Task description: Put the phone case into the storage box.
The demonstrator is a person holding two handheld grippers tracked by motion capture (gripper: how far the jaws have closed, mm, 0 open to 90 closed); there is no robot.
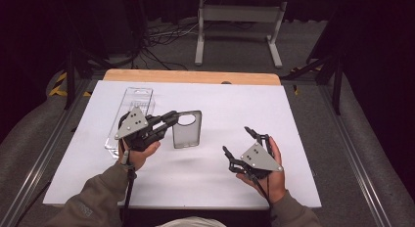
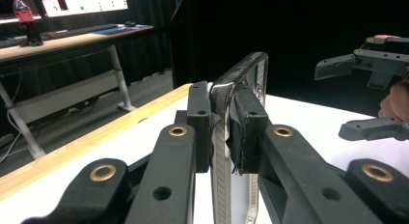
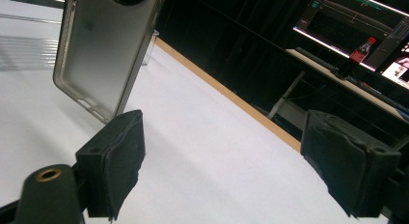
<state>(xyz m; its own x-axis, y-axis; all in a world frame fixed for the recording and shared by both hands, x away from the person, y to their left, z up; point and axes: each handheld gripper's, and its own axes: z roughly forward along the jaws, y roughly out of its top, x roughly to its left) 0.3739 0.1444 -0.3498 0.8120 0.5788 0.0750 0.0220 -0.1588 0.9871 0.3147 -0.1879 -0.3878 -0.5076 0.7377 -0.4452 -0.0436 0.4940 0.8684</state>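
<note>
A translucent grey phone case with a round camera hole is pinched at its left edge by my left gripper, left of the table's middle. In the left gripper view the case stands edge-on between the two pads, which press on both faces. My right gripper is held open at the front right, apart from the case, with nothing between its jaws. In the right gripper view the pads stand wide apart and the case hangs at the upper left, over the table.
A clear plastic package lies on the white table top behind my left hand. The table's far wooden edge runs along the back. A cola bottle stands on a desk beyond the table.
</note>
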